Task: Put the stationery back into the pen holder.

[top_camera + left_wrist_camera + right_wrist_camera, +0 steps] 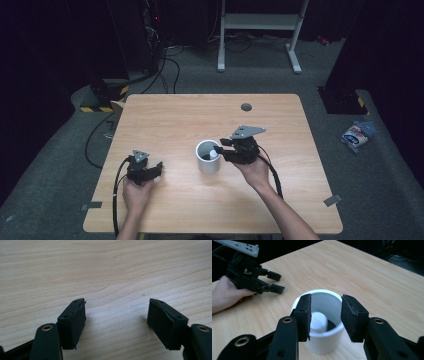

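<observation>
The right gripper [218, 148] hovers at the white cup's [207, 161] right rim near the table's [165, 115] middle, a white ball [214, 154] between its tips; the left gripper [159, 168] rests left of the cup. In the left gripper view, the jaws stand wide apart over bare wood. In the right gripper view, the right gripper [325, 316] is released above the cup [322, 340], and the ball [318, 321] sits inside, untouched by the pads.

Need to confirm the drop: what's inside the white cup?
A white rounded object sits inside the white cup, against a dark bottom. The right gripper hovers above, covering part of the interior.
</observation>
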Tool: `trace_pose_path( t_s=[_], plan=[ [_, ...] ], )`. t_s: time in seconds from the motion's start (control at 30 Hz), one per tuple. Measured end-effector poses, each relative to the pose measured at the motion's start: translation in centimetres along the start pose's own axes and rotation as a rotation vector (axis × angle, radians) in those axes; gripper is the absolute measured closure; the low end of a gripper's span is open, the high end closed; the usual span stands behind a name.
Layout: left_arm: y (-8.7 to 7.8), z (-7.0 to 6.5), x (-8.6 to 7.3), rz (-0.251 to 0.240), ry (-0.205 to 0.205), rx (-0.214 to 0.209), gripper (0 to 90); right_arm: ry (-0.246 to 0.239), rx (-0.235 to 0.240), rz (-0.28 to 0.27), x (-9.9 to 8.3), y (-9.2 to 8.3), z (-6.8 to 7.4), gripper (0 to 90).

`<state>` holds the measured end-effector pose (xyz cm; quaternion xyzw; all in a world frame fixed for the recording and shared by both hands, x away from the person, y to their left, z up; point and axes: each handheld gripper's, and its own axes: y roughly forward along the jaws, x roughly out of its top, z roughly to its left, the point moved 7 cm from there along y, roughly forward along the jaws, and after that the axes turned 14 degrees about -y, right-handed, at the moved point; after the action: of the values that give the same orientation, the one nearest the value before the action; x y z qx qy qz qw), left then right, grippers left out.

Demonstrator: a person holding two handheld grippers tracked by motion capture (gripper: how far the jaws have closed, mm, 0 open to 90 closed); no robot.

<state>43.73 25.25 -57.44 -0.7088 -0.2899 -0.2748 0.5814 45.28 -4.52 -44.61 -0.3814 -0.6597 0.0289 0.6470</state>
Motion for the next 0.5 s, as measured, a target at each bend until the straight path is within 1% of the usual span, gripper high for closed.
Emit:
trace_pose_path(
  t_s=[0.17,0.27,0.33,0.4,0.5],
  plan=[
    [0.0,0.0,0.0,-0.003,0.0,0.001,31.0,0.031,-0.056,-0.011,-1.7,-1.9,-0.8,58.4],
    [0.0,0.0,0.0,-0.003,0.0,0.001,31.0,0.053,-0.101,-0.004,-3.5,-3.1,-1.6,57.2],
    [0.0,0.0,0.0,-0.002,0.0,0.001,31.0,0.077,-0.119,0.0,-4.6,-3.6,-1.9,56.9],
    [0.0,0.0,0.0,-0.004,0.0,0.002,31.0,0.113,-0.135,-0.001,-5.7,-4.2,-2.2,56.8],
    [0.0,0.0,0.0,-0.002,0.001,0.002,31.0,0.134,-0.161,0.003,-7.2,-4.9,-2.7,56.6]
  ],
)
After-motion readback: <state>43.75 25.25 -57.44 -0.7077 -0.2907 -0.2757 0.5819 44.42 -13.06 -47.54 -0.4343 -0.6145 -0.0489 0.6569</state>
